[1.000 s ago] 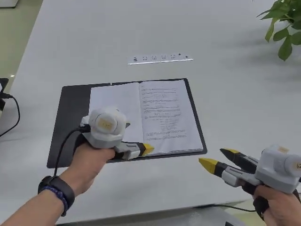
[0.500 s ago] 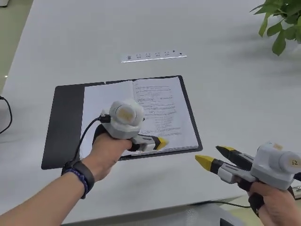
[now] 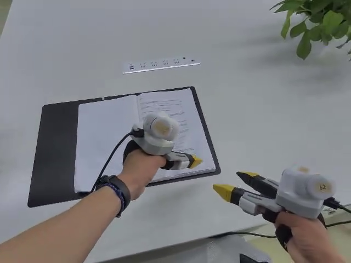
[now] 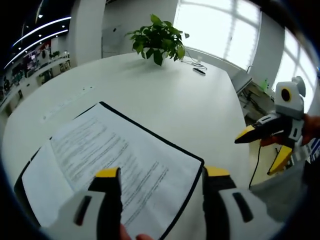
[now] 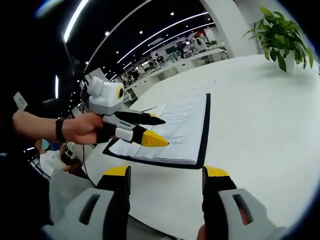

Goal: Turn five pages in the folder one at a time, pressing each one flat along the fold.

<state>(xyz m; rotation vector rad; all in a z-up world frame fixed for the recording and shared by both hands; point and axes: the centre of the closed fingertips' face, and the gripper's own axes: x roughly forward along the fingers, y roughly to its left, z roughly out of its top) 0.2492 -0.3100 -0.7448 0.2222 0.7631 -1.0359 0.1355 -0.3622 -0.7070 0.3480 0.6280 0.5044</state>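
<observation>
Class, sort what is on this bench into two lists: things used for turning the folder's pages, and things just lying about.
For the job: folder, printed page, left claw, right claw.
Lying about: socket strip, leafy plant.

potted plant far right corner; socket strip mid-table; white table

A large, pale grey table with a smooth top carries everything. On its near left part lies a black folder, open and flat; its right page is printed and its left page looks blank. Beyond the folder, farther away, a narrow socket strip sits in the top. At the far right stands a green plant. In the left gripper view a small dark object lies beyond the plant.
</observation>
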